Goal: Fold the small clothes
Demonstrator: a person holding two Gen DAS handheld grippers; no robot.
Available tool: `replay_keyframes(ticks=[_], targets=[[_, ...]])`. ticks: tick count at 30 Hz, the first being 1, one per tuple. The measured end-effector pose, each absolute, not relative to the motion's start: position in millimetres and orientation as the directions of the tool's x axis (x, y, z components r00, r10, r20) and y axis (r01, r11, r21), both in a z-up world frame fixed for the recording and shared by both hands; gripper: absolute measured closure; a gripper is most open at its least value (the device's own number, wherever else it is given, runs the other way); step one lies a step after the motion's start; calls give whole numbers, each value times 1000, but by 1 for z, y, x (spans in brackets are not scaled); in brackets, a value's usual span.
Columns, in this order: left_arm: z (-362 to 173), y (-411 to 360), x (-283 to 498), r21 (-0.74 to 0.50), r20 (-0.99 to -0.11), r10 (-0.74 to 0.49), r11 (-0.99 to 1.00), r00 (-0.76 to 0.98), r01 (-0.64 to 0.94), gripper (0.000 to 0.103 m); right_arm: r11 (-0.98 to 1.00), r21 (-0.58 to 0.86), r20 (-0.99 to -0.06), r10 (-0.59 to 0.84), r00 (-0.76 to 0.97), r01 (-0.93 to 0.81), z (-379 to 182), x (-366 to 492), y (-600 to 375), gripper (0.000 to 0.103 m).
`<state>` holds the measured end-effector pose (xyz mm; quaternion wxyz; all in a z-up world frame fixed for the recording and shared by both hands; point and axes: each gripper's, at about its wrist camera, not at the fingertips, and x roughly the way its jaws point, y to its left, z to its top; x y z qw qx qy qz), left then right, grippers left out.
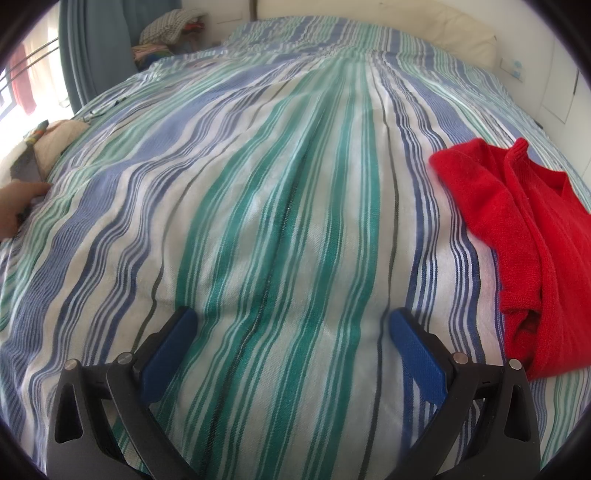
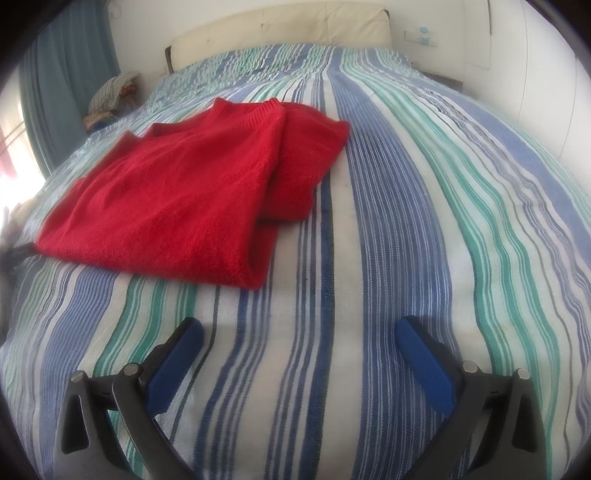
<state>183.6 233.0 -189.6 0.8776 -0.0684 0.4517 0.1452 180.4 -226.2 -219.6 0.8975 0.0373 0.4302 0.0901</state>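
A red knitted sweater (image 2: pixel 177 199) lies folded on the striped bedspread (image 2: pixel 406 221), left of centre in the right wrist view. In the left wrist view the sweater (image 1: pixel 532 236) lies at the right edge. My right gripper (image 2: pixel 299 328) is open and empty, above the bedspread, nearer than the sweater and to its right. My left gripper (image 1: pixel 291 321) is open and empty over bare bedspread (image 1: pixel 258 184), left of the sweater.
A cream headboard (image 2: pixel 280 33) and white wall stand at the far end of the bed. A pile of clothes (image 1: pixel 170 29) sits by the blue curtain (image 1: pixel 96 48) at the far left. A person's hand (image 1: pixel 18 206) shows at the left bed edge.
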Motion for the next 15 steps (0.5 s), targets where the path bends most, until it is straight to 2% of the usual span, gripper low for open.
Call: replay_keyframes(ticks=[15], targets=[[-189,233,183,10,-813,192,949,550,-316,0,978,162,-754,209,623,-131,-218,175,-229,0]])
